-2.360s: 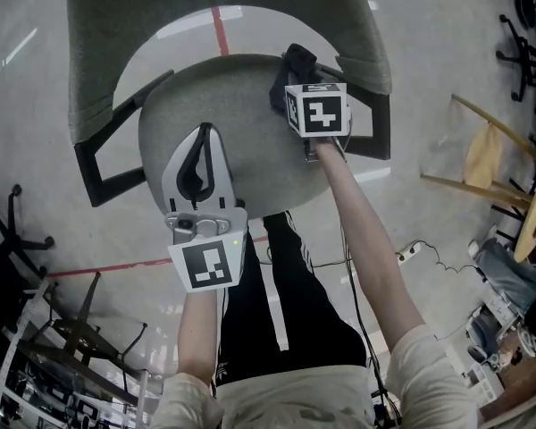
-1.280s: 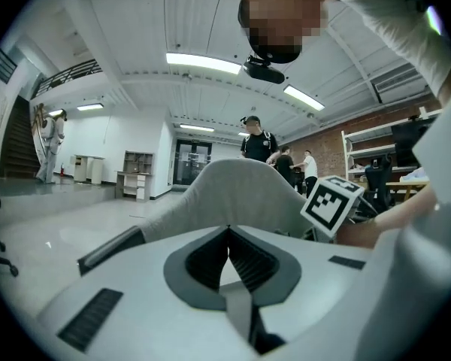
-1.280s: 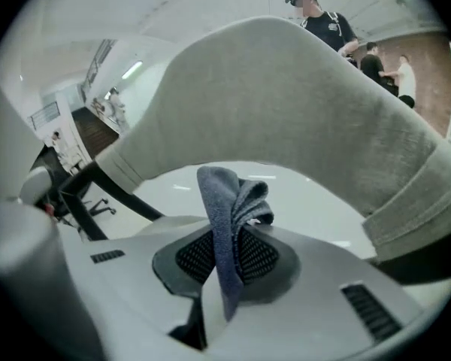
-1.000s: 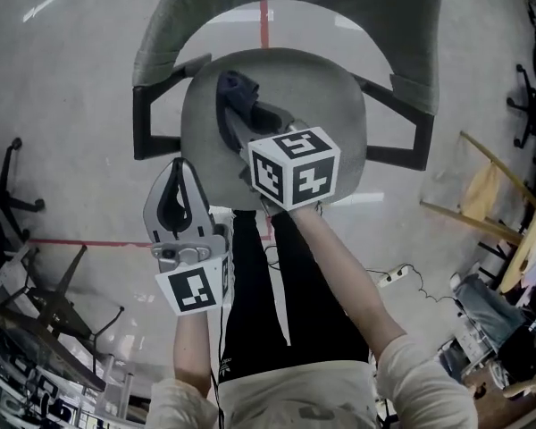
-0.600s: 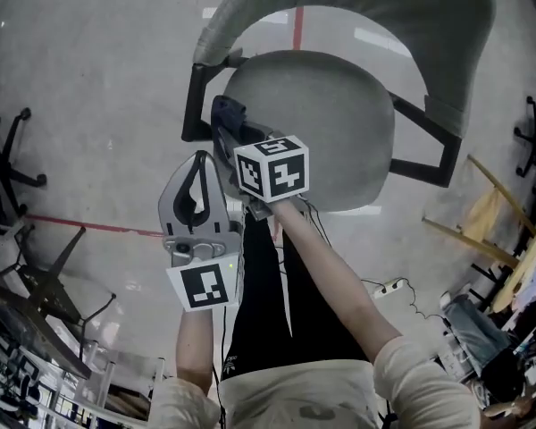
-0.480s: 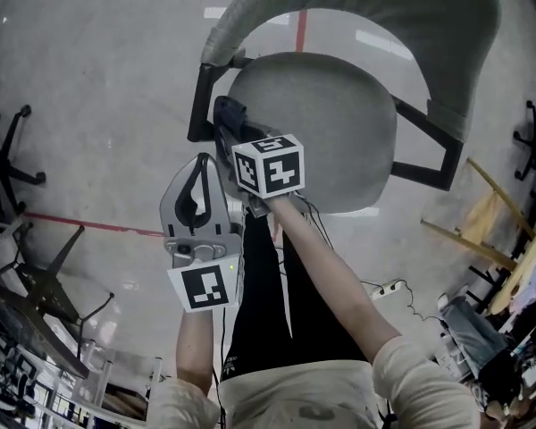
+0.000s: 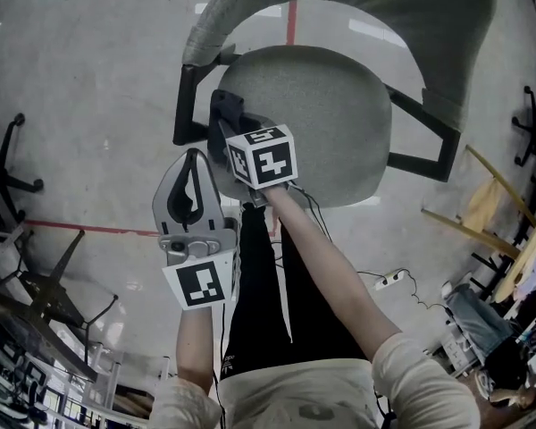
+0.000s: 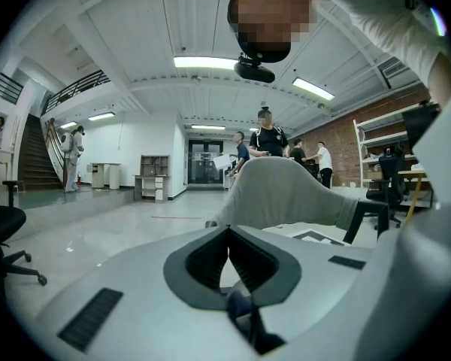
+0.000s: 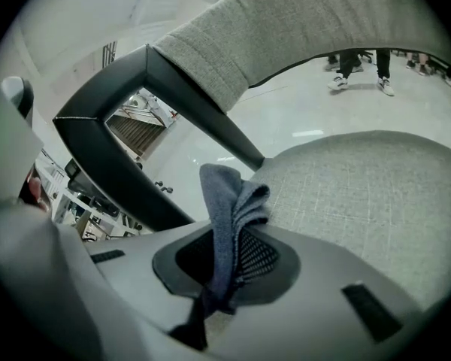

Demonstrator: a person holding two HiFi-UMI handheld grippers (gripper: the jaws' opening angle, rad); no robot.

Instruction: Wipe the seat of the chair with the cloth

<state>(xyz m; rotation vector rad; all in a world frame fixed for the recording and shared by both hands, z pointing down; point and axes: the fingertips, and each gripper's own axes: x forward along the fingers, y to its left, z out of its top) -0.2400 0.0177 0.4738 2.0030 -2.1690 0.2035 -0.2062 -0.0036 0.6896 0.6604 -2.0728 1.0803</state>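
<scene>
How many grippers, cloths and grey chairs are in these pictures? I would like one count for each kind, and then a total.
Grippers: 2, the left gripper and the right gripper
Cloths: 1, the cloth
Grey chairs: 1, the chair
Total: 4

One chair (image 7: 330, 105); one cloth (image 9: 229, 198); two grippers, left gripper (image 8: 227, 232) and right gripper (image 9: 237, 247); two armrests (image 7: 184, 105), at nine and three o'clock.
</scene>
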